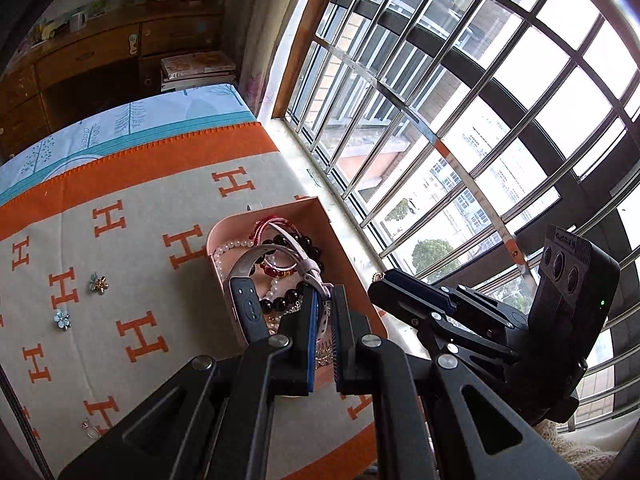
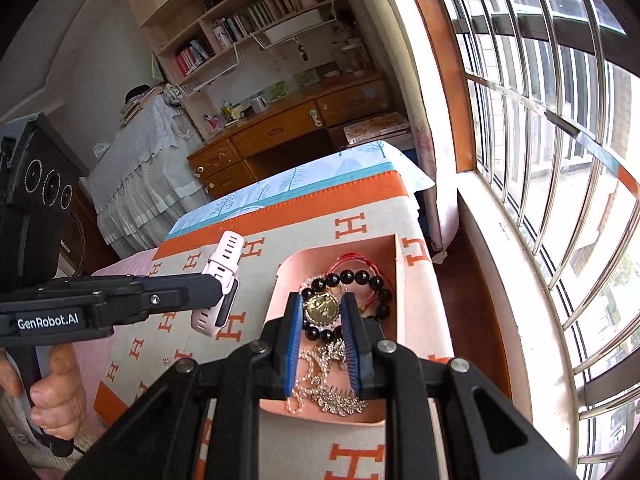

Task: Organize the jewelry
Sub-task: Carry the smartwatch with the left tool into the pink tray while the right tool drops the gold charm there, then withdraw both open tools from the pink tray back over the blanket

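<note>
**A Watch and a Gold Piece Held Over the Pink Tray**

The left gripper (image 1: pixel 322 312) is squeezed tight on the strap of a pale pink watch with a dark screen (image 1: pixel 249 307). The watch is held up in the air, as seen from the right wrist view (image 2: pixel 218 288). A person's hand (image 2: pixel 56 396) is seen around the handle of this gripper.

The right gripper (image 2: pixel 323 320) is set narrow, and a round gold piece with a bumpy edge (image 2: pixel 322 308) is pinched between its blue pads (image 2: pixel 294 336).

Under both grippers a shallow pink tray (image 2: pixel 396 280) is seen. It is filled with a ring of big black beads (image 2: pixel 362 278), a thin red bangle (image 2: pixel 348 260), a string of small white pearls (image 2: pixel 304 384) and a silver leafy comb (image 2: pixel 340 402), all piled together.

The tray is laid on a cream cloth with orange H letters and an orange edge (image 1: pixel 120 240). Two small flower clips (image 1: pixel 98 283) are left on the cloth, well apart from the tray. A blue sheet with tree drawings (image 1: pixel 120 120) is spread past the cloth.

A big window with metal bars (image 1: pixel 460 120) is found just beside the bed. A wooden desk with drawers (image 2: pixel 280 132) and shelves full of books (image 2: pixel 260 16) are placed at the far wall.
</note>
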{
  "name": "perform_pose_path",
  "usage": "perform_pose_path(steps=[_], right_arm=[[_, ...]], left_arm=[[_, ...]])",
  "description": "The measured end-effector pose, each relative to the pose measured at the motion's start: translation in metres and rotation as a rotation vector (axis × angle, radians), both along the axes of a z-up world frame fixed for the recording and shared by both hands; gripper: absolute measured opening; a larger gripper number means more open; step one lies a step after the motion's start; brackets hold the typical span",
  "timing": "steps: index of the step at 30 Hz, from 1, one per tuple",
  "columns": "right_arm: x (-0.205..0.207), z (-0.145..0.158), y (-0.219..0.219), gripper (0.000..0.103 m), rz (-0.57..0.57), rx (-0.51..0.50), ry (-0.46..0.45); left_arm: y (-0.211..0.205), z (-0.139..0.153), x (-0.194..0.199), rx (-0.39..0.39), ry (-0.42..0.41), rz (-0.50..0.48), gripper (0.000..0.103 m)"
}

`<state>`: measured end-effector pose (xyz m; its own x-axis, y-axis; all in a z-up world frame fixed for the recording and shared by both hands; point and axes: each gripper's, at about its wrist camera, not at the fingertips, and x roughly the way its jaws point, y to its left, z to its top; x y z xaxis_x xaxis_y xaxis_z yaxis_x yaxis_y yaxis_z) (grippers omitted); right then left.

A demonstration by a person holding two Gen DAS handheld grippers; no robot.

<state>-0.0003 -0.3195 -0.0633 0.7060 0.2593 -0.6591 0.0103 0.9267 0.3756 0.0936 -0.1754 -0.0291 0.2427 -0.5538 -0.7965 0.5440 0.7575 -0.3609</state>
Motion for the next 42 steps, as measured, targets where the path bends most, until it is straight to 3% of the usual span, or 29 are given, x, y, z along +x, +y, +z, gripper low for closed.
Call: perform_pose_path(steps=[10,19,24,31,36,42], right_arm=[[0.019,-0.044,0.007,0.02,0.037,-0.08,0.08],[0.034,-0.049,0.011,0.02,0.053,-0.18,0.047],[0.041,-0.05,0.008,0.022,0.037,-0.169,0.04],[0.041,-0.038,0.006,0.025,0.013,-0.144,0.0],[0.037,-0.028,0.012,0.025,0.019,-0.123,-0.021],[0.032,-0.018,0.031,0.025,0.057,-0.102,-0.027]], left_arm=[[-0.03,-0.064,0.035,0.089,0.152,-0.003,0.004],[-0.037,-0.084,0.047,0.122,0.178,0.011,0.007],[-0.034,-0.077,0.043,0.091,0.169,0.009,0.021],[-0.012,-0.055,0.032,0.039,0.141,0.045,0.028],[0.012,-0.038,0.021,0.037,0.07,0.106,0.04],[0.049,-0.022,0.008,0.058,-0.009,0.181,0.044]])
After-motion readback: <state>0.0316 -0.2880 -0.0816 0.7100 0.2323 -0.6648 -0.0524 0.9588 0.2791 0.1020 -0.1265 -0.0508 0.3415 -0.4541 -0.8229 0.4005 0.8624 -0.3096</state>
